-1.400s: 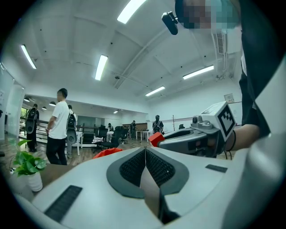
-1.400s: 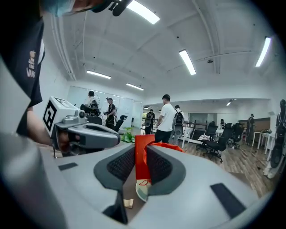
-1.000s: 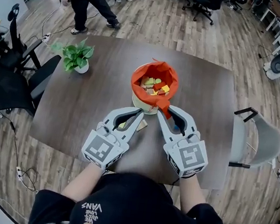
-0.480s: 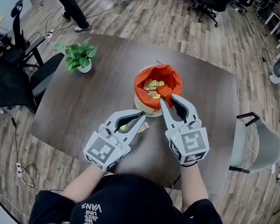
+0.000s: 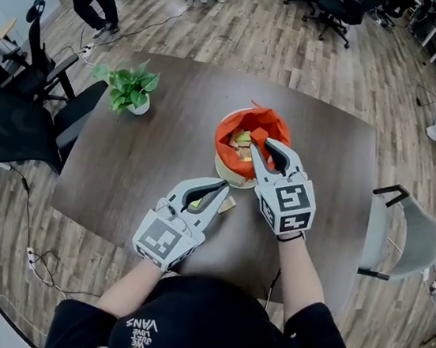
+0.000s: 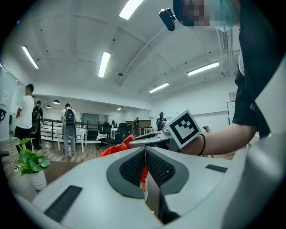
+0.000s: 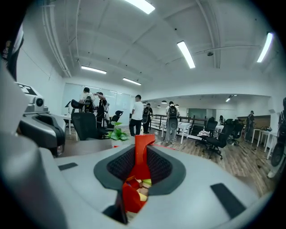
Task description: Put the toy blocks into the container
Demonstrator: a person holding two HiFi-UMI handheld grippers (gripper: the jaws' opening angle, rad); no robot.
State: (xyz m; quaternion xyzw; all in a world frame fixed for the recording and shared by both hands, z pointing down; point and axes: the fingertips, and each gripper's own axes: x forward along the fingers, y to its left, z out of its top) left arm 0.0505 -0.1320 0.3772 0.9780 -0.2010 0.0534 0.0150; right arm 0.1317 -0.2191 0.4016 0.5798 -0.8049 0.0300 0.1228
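Because the right gripper (image 5: 259, 141) hangs over the near rim of the container (image 5: 229, 177) with its jaws narrowed onto a red piece (image 7: 142, 156), the main risk, as I judge it, lies in the release. If it lets go too close to the rim, the piece could catch on the floppy orange liner (image 5: 227, 135) and tumble out onto the table (image 5: 140, 159). A second hazard is the liner itself. Its red-orange is so near the piece's colour that the jaws may be pinching a fold of cloth along with it, or instead of it, and lifting away could then drag the container over. The left gripper (image 5: 223, 187), tips together with nothing seen between them, sits low by a tan block (image 5: 228, 205) that lies on the table just beside the container's base, and a careless sweep could knock that block away. The red piece stands upright between the pads, flat-sided with a notched top. Below it the toy blocks (image 5: 242, 142) inside the container show yellow, green and tan, heaped loosely.
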